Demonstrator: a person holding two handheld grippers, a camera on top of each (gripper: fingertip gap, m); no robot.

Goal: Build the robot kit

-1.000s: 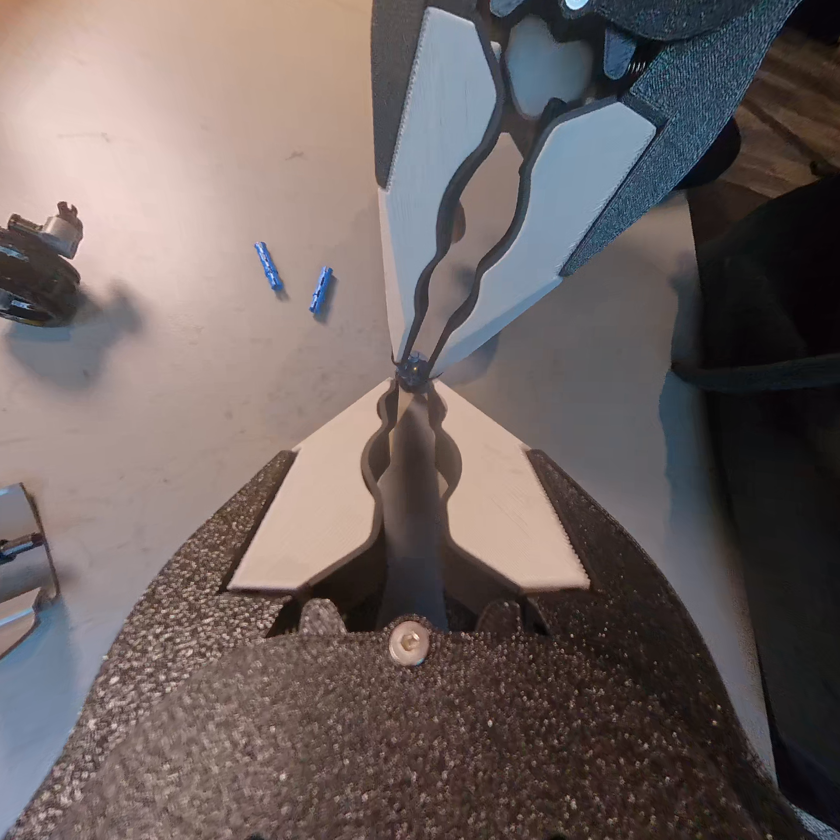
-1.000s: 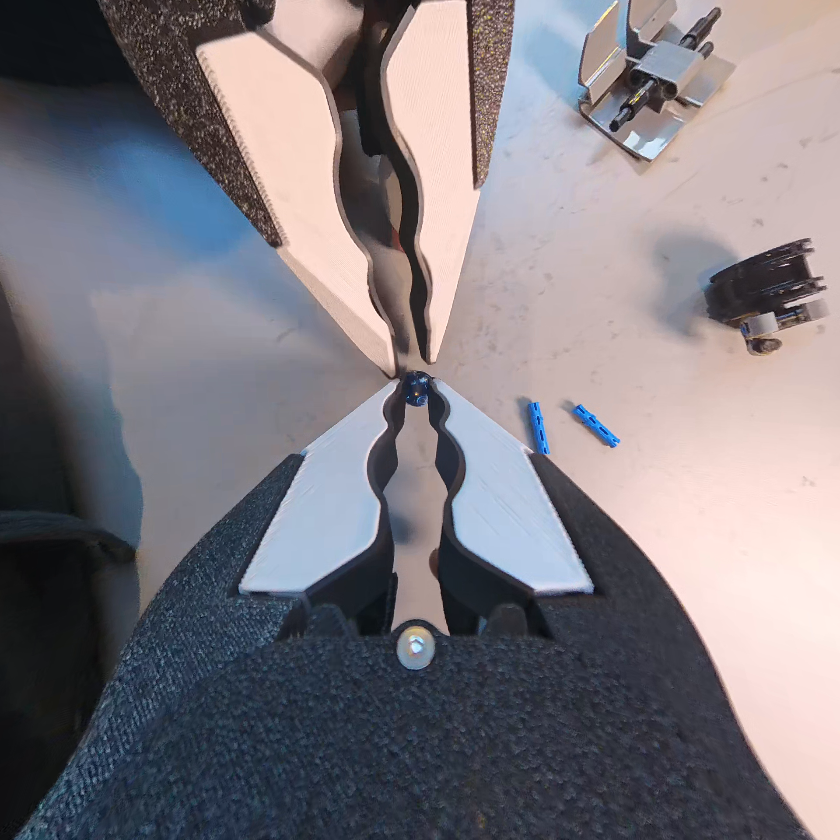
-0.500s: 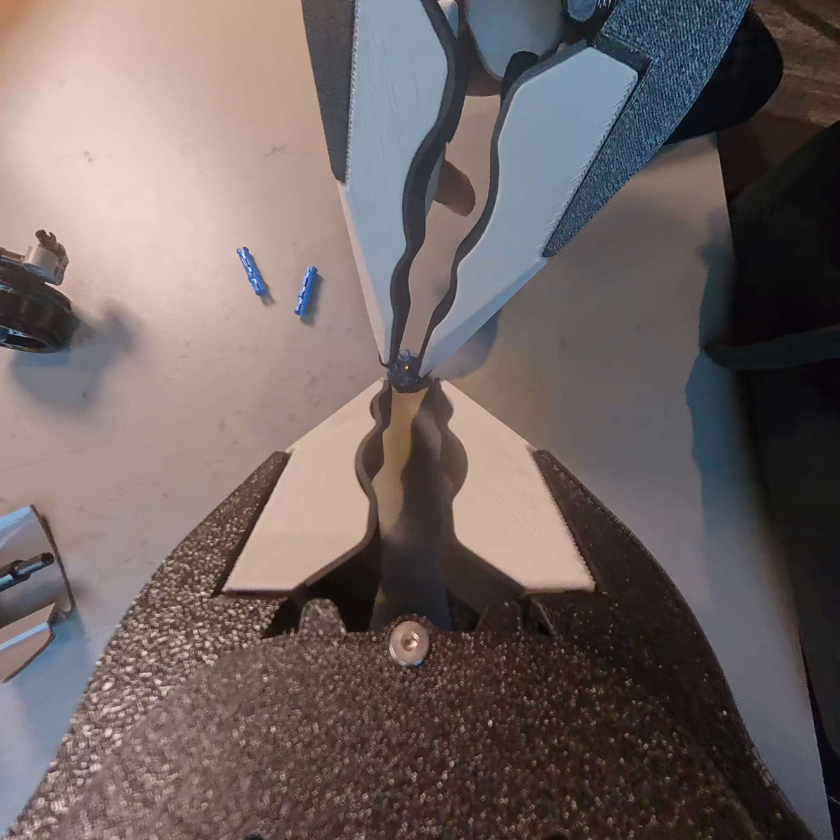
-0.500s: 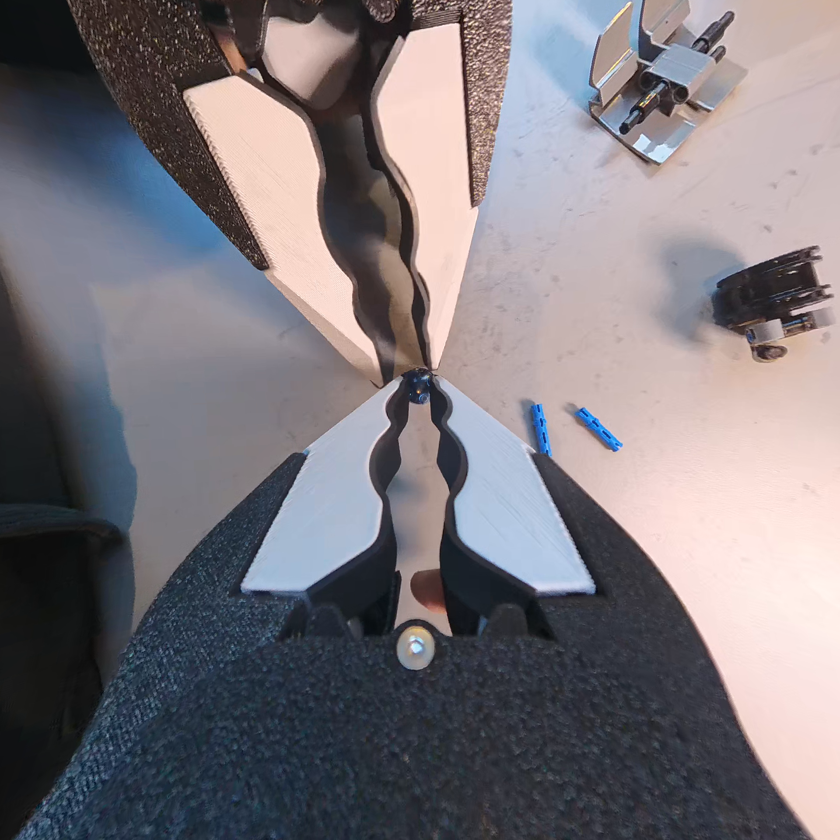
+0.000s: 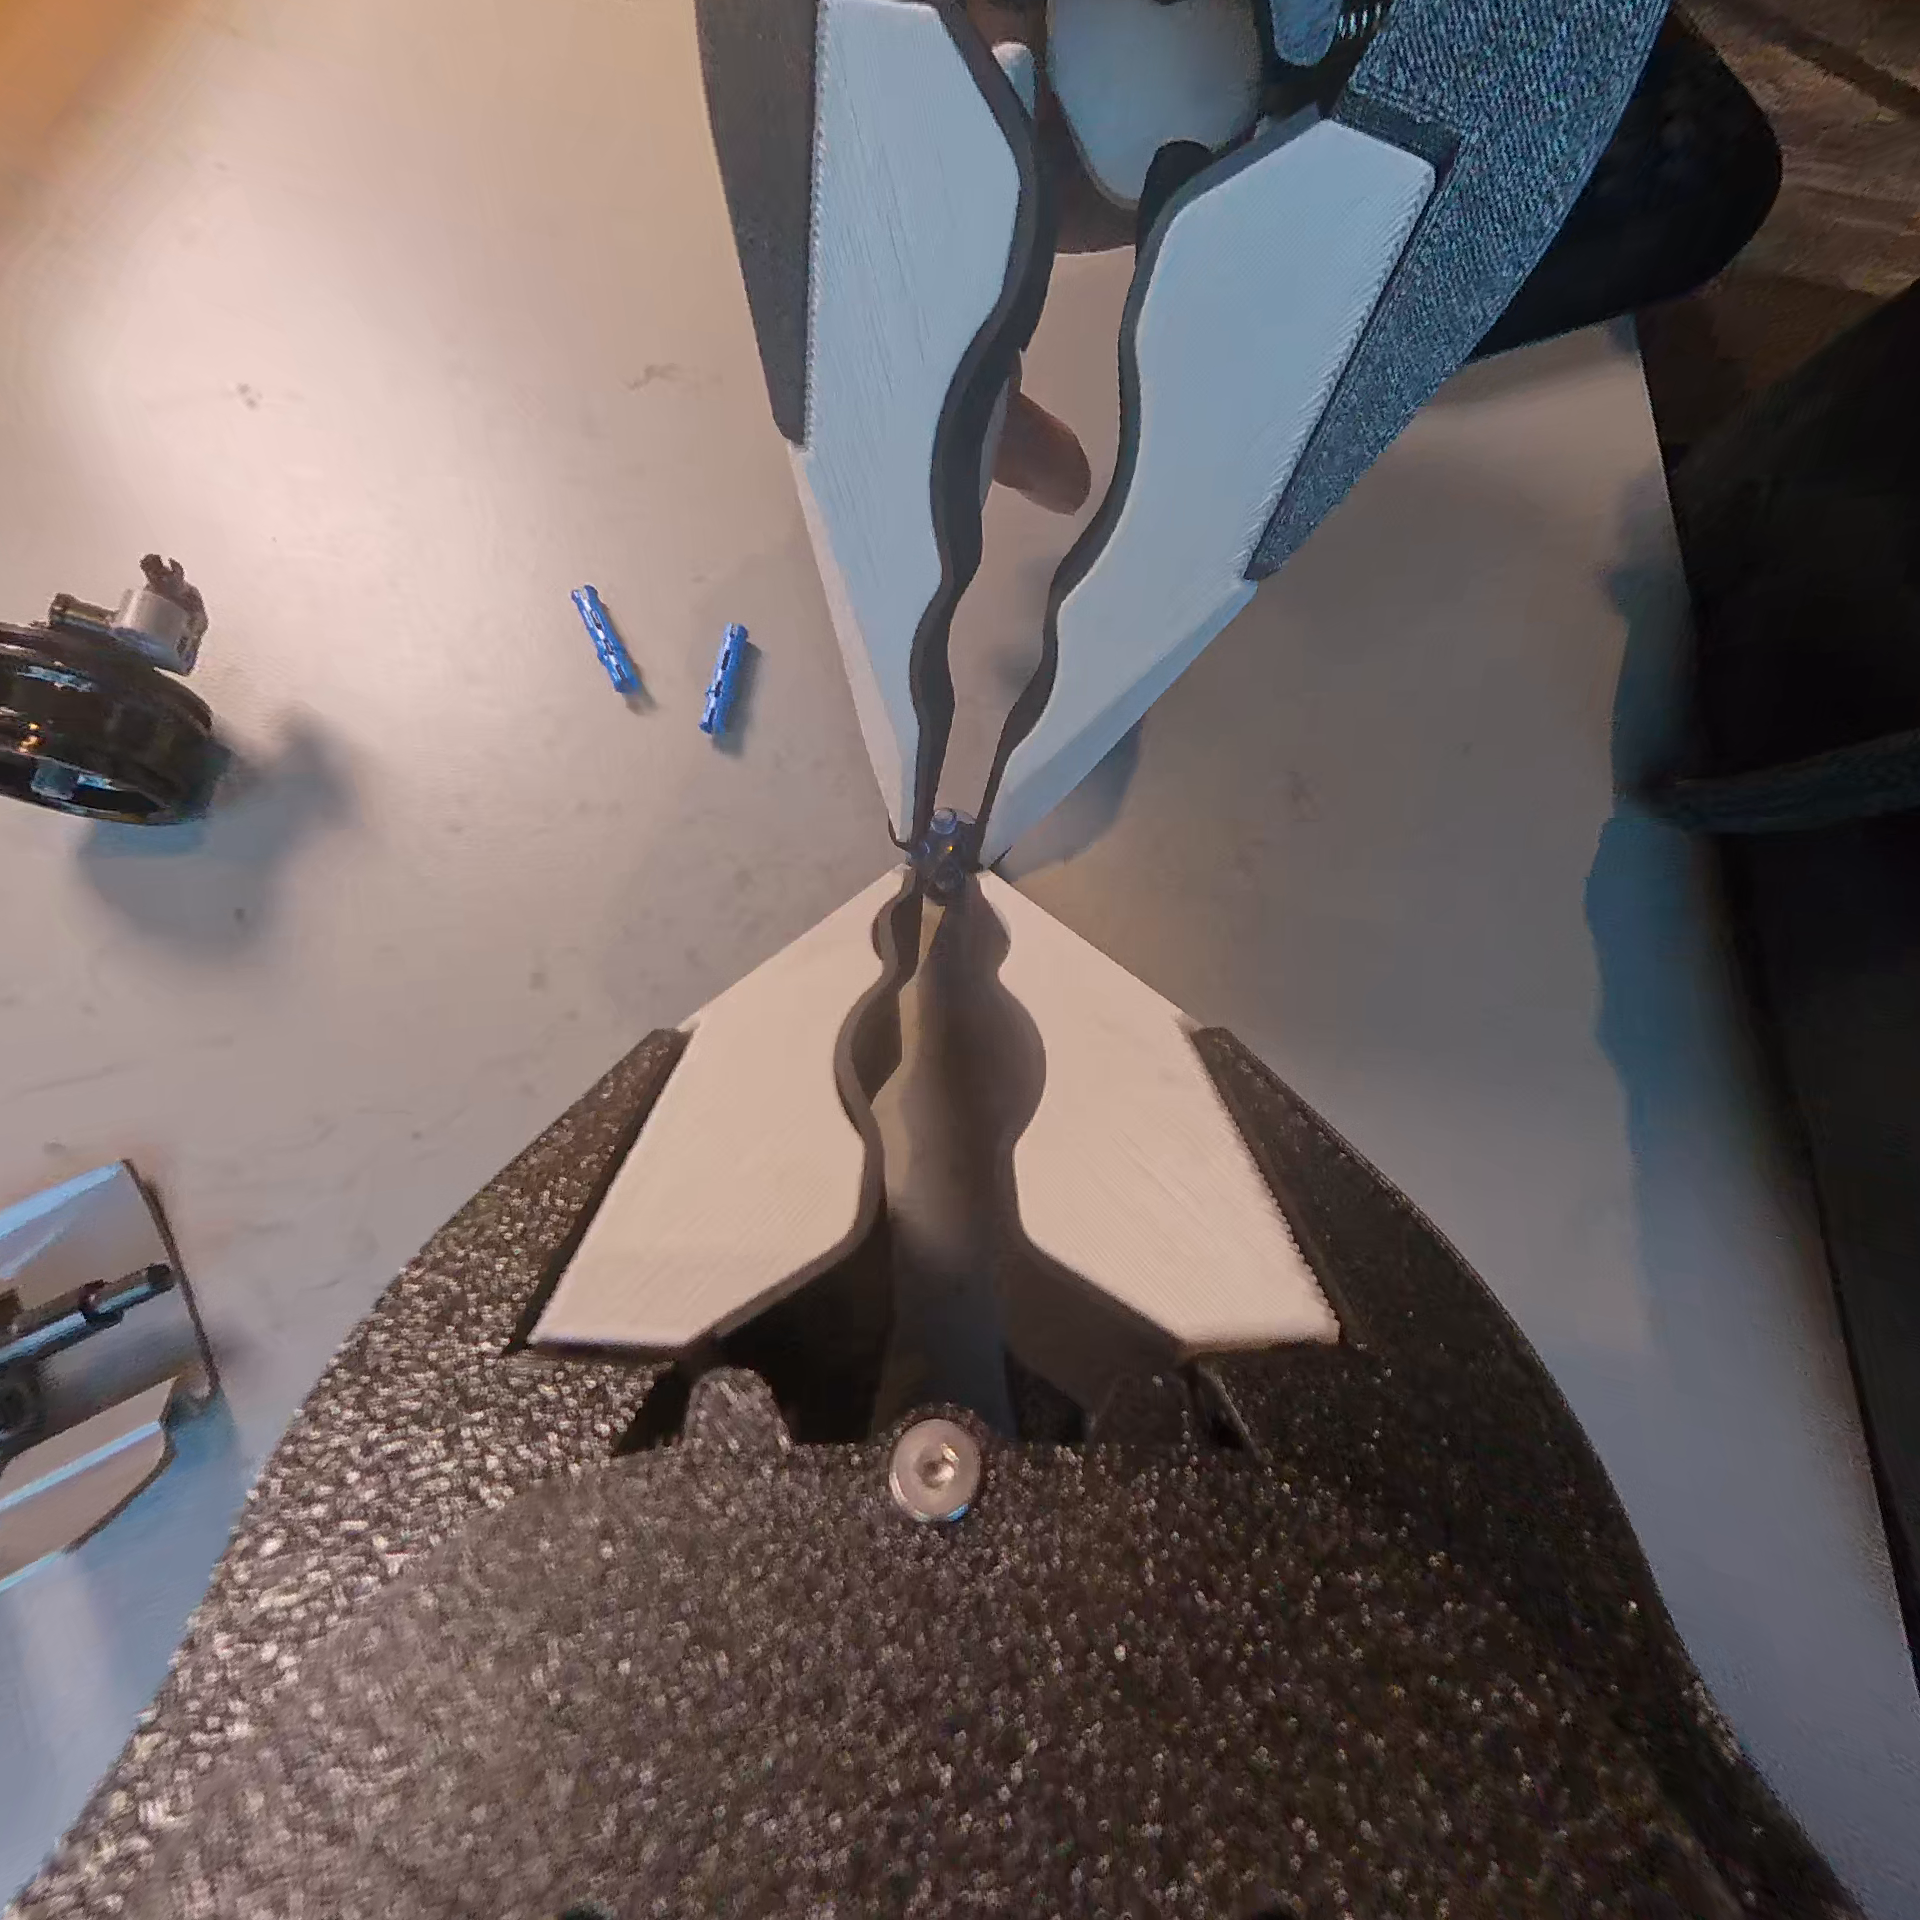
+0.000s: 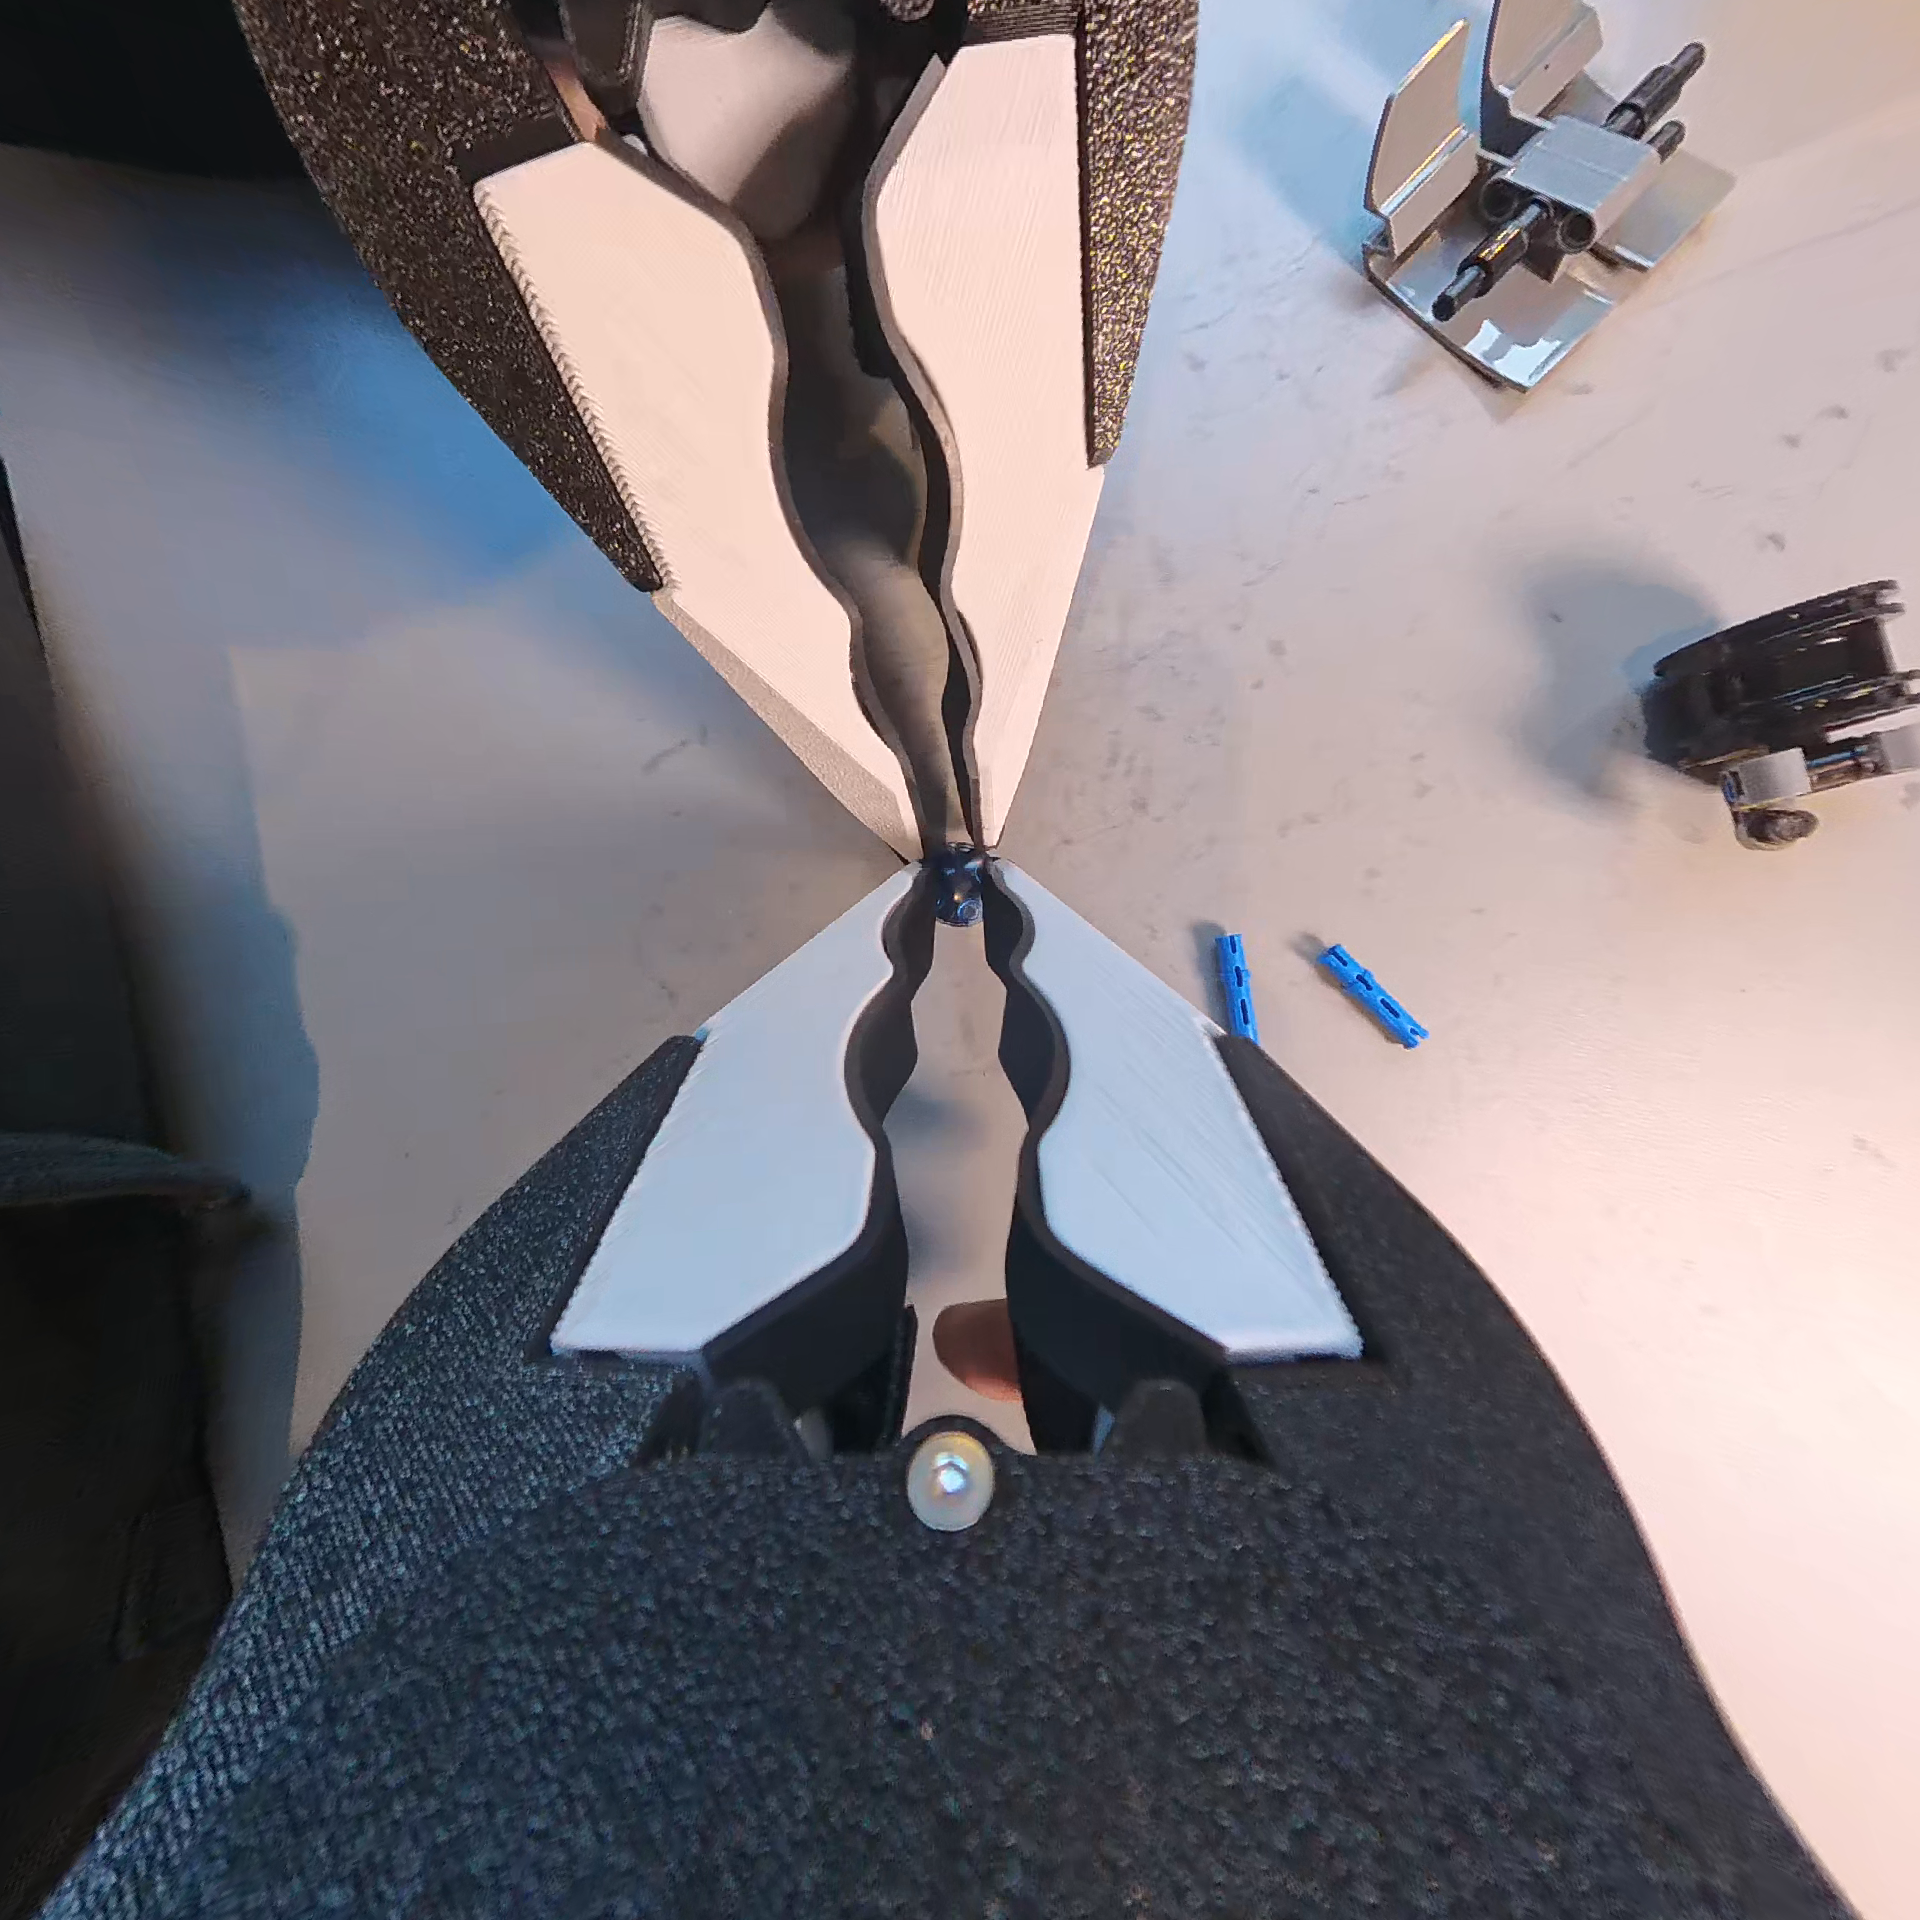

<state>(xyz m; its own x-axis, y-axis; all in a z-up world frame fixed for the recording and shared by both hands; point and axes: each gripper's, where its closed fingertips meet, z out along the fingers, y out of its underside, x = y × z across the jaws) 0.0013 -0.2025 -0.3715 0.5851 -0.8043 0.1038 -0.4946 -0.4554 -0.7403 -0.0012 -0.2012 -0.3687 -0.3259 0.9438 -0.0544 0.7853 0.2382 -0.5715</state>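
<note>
The small dark blue plastic pin [image 5: 943, 854] sits at the centre of both frames, caught between the tips of my two grippers, above the pale tabletop [image 5: 416, 312]. It looks light, stiff and smooth, so I judge it could slip or twist out of a loose hold; the best purchase is across its round body, close to either end, with the very tips of the fingers. It is too small for me to tell whether it is one piece or two mated together.

My left gripper [image 5: 940, 883] rises from the bottom of the left wrist view, its white fingers drawn nearly together and pinching the near end of the pin. My right gripper [image 6: 961, 883] does the same in its own view, tips closed on the pin with only a narrow wavy gap behind them. The two point head-on at one another, tip to tip, each tilted down toward the table, so that each appears in the upper middle of the other's frame.

Two bright blue ridged plastic pins [image 5: 603, 652] lie loose on the table left of centre in the left view, near each other but apart. A black wheel with a grey connector [image 5: 94, 717] lies at the far left edge, and a silver-grey panelled assembly with black axles [image 6: 1527, 197] rests in the upper right of the right view. A dark fabric chair [image 5: 1829, 727] borders the table's right edge.
</note>
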